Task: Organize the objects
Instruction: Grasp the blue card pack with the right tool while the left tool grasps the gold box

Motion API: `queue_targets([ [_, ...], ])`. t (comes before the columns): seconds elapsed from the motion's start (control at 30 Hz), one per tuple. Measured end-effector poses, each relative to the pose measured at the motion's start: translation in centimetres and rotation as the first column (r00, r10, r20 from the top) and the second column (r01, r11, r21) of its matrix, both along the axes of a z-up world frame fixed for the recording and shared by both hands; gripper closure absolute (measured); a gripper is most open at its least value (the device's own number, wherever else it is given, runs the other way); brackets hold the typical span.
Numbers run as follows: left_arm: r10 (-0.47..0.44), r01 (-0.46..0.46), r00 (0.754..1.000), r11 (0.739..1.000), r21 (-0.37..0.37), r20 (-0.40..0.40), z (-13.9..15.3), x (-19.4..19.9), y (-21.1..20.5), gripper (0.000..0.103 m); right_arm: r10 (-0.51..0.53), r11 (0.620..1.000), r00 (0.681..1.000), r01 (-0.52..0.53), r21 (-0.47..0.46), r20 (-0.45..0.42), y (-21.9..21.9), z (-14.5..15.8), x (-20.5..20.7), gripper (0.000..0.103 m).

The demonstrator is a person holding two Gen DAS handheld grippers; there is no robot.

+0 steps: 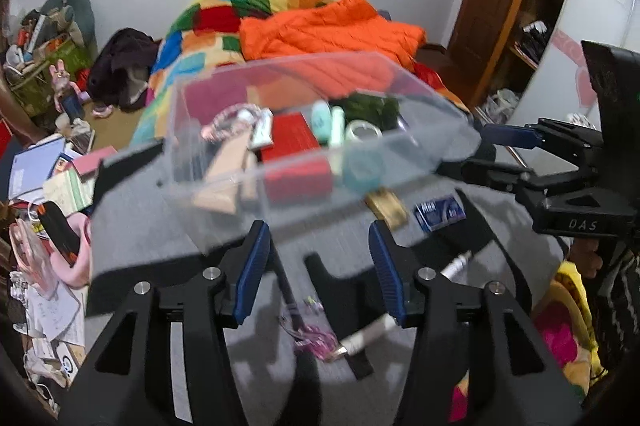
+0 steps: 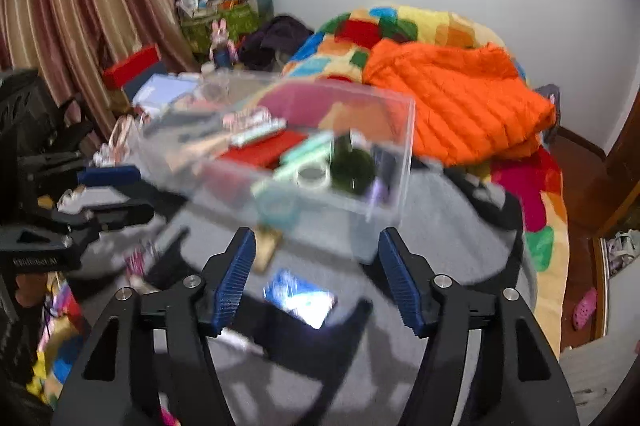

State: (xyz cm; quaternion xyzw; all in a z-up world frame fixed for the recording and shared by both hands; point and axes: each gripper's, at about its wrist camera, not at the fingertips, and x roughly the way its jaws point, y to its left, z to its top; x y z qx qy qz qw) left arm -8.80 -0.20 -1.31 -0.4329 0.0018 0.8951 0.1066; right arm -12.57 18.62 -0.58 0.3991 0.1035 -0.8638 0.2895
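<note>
The clear plastic bin [image 1: 304, 130] sits on a grey cloth-covered surface [image 1: 160, 226] near its far edge, toward the bed with the orange jacket [image 1: 332, 30], and it already holds most of the small things: a red box [image 1: 294, 142], a pale green tube [image 1: 337, 130], a roll of tape [image 1: 363, 132] and a dark green bundle [image 1: 370, 108], which reads as the collecting point for the tidy-up. Its long axis runs across the left wrist view, left to right, open top up. The left gripper [image 1: 316, 266] hovers just before the bin's near wall, tongs spread with nothing between them. The right gripper [image 2: 316, 274] is likewise spread and empty, above a blue packet [image 2: 300, 300] on the cloth. Loose items near the front edge, a white tube [image 1: 372, 336] and pink clips [image 1: 316, 340], likely wait their turn.
</note>
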Motion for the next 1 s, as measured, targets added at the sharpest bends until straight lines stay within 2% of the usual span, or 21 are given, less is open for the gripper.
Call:
queue_targets([
  [0.07, -0.008, 0.009, 1.000, 1.000, -0.003, 0.017, -0.6, 0.0, 0.6, 0.050, 0.022, 1.000, 0.999, -0.022, 0.012, 0.032, 0.4, -1.3, 0.3, 0.036],
  [0.23, -0.028, 0.028, 0.997, 1.000, 0.005, 0.072, -2.1, -1.0, 1.9, 0.050, 0.045, 0.998, 0.993, -0.050, 0.040, 0.110, -0.1, -4.2, 0.0, 0.036],
  [0.4, -0.030, 0.028, 0.994, 0.999, 0.016, 0.105, -2.7, -2.1, 2.5, 0.050, 0.055, 0.993, 0.992, -0.066, 0.094, 0.114, -1.4, -5.9, -0.4, 0.036],
  [0.5, -0.030, 0.027, 0.991, 0.999, 0.023, 0.133, -3.0, -2.9, 2.9, 0.050, 0.042, 0.995, 0.994, -0.051, 0.085, 0.097, -1.3, -6.0, -0.2, 0.038],
  [0.53, -0.030, 0.028, 0.990, 0.999, 0.021, 0.138, -3.1, -3.1, 3.1, 0.050, 0.041, 0.996, 0.995, -0.048, 0.076, 0.094, -1.2, -5.8, -0.1, 0.048],
  [0.57, -0.032, 0.030, 0.989, 0.999, 0.019, 0.144, -3.2, -3.3, 3.4, 0.050, 0.040, 0.996, 0.995, -0.047, 0.072, 0.093, -1.0, -5.8, 0.1, 0.053],
  [1.0, -0.053, 0.057, 0.973, 0.998, -0.012, 0.226, -5.5, -7.0, 6.8, 0.046, -0.040, 0.999, 0.994, 0.040, 0.002, 0.105, 2.9, -5.3, 1.2, 0.053],
])
